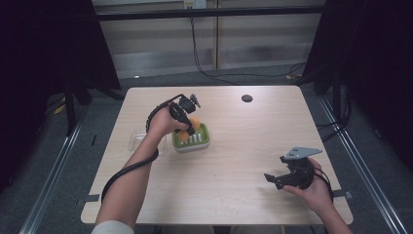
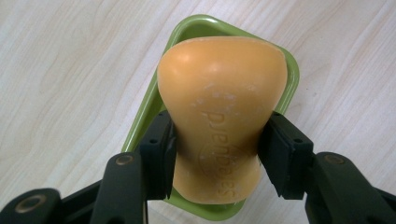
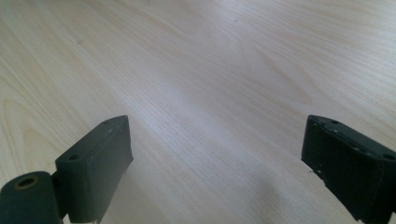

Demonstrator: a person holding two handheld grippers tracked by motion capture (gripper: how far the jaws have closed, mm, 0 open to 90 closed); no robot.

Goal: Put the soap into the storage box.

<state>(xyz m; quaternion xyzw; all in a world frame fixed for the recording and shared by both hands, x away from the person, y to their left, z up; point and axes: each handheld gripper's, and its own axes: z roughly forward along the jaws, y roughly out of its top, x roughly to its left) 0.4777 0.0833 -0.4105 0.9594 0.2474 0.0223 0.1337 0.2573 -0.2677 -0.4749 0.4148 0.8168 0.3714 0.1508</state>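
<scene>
1. My left claw (image 2: 217, 154) is clamped on the orange soap bar (image 2: 222, 112), held over the green dish (image 1: 191, 138) at the tabletop's (image 1: 243, 161) centre-left.
2. My right claw (image 3: 215, 163) hangs apart, at four o'clock.

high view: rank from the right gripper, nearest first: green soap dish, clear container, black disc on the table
1. Green soap dish: mid-table, left of the right gripper.
2. Black disc: near the far edge.
3. Clear container: leftmost, beyond the dish.
Dish and disc are close; the order is a judgement.
</scene>
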